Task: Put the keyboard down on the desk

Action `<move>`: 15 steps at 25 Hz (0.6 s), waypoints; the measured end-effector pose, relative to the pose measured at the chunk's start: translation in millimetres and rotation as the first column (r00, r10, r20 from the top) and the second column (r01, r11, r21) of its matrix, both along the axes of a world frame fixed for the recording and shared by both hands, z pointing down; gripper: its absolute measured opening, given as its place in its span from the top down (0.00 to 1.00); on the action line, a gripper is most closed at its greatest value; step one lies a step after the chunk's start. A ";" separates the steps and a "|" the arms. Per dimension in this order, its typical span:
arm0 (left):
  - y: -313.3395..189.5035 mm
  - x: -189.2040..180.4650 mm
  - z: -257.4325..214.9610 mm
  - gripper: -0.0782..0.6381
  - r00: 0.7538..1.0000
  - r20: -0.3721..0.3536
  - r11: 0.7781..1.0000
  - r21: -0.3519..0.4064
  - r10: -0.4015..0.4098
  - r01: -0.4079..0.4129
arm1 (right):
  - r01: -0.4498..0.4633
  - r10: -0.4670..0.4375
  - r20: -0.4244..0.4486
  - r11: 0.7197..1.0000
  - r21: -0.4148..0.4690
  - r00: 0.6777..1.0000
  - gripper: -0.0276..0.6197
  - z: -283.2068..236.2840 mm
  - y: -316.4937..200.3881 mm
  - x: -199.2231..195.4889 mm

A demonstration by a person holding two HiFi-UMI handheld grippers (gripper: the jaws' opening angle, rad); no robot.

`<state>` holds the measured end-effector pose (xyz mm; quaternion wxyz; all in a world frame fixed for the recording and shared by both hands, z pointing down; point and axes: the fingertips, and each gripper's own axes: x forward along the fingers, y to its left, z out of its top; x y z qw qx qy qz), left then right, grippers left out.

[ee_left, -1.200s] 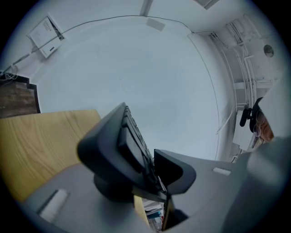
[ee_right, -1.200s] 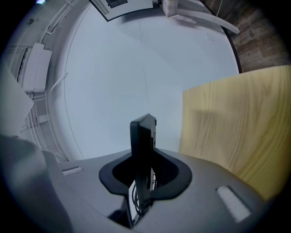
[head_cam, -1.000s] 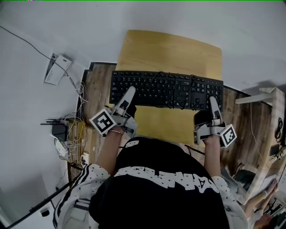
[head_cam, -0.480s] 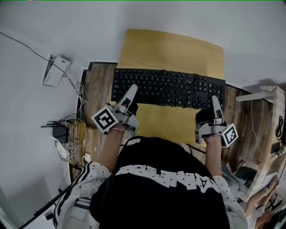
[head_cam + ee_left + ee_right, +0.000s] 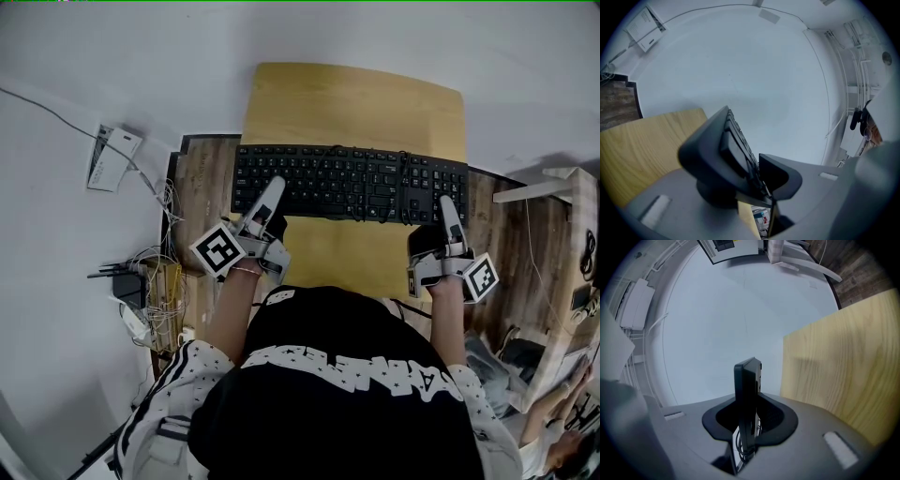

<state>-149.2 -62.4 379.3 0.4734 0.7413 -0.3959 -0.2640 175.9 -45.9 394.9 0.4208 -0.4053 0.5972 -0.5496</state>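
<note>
A black keyboard (image 5: 349,184) with its cable lying looped over the keys hangs level above the light wooden desk (image 5: 361,103). My left gripper (image 5: 270,199) is shut on the keyboard's near left edge, and the left gripper view shows that end (image 5: 723,150) tilted between the jaws. My right gripper (image 5: 448,212) is shut on the near right edge; the right gripper view shows the keyboard's end (image 5: 747,394) edge-on between the jaws, with the desk (image 5: 843,366) to the right.
White wall surrounds the desk. A white box (image 5: 112,157) with cables and a router (image 5: 122,281) lie on the floor at the left. A white stand (image 5: 548,187) and clutter sit at the right, over wood-pattern floor (image 5: 202,197).
The keyboard and both grippers have shifted slightly; the hold on it is the same.
</note>
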 end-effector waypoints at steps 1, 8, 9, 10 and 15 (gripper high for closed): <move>-1.1 0.9 1.3 0.73 1.000 0.000 1.000 -0.002 0.003 -0.003 | -0.001 0.001 0.000 1.000 -0.005 1.000 0.83 1.7 -0.2 0.3; -4.2 -0.1 18.3 0.73 1.000 0.013 0.999 -0.034 0.023 -0.023 | -0.020 0.019 -0.008 0.999 -0.046 1.000 0.83 17.9 2.7 -0.7; -5.2 0.7 20.2 0.73 1.000 0.015 0.999 -0.036 0.027 -0.027 | -0.022 0.022 -0.007 0.998 -0.052 1.000 0.83 20.2 2.9 -0.4; -6.0 1.3 22.1 0.73 0.999 0.015 0.999 -0.039 0.031 -0.030 | -0.024 0.024 -0.007 0.998 -0.057 1.000 0.83 22.6 3.3 -0.2; -8.9 6.2 30.2 0.73 0.999 0.009 0.997 -0.050 0.051 -0.050 | -0.040 0.040 -0.013 0.996 -0.074 0.999 0.83 30.5 5.4 3.4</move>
